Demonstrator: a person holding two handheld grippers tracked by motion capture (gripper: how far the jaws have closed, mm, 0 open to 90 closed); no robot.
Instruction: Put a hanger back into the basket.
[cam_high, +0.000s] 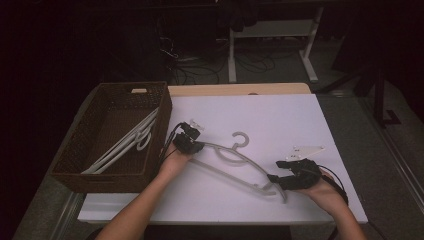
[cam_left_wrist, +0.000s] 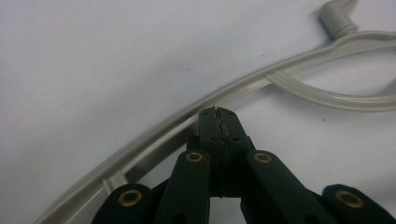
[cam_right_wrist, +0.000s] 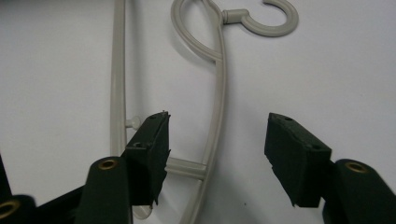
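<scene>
Several pale grey plastic hangers (cam_high: 125, 145) already lie in the brown wicker basket (cam_high: 75, 165). One light grey plastic hanger (cam_high: 235, 162) remains flat on the white table (cam_high: 280, 115). The left gripper (cam_high: 194, 146) has its jaws together at the hanger's arm, seemingly pinching its edge; the right gripper (cam_high: 272, 178) has its jaws apart astride the other end. Lifting and basketing remain.

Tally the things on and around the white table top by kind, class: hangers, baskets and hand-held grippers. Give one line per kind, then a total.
Hangers: 3 or so, one on the table and what looks like two in the basket, overlapping, so that count is uncertain
Baskets: 1, brown woven
Grippers: 2, left gripper and right gripper
Total: about 6
</scene>
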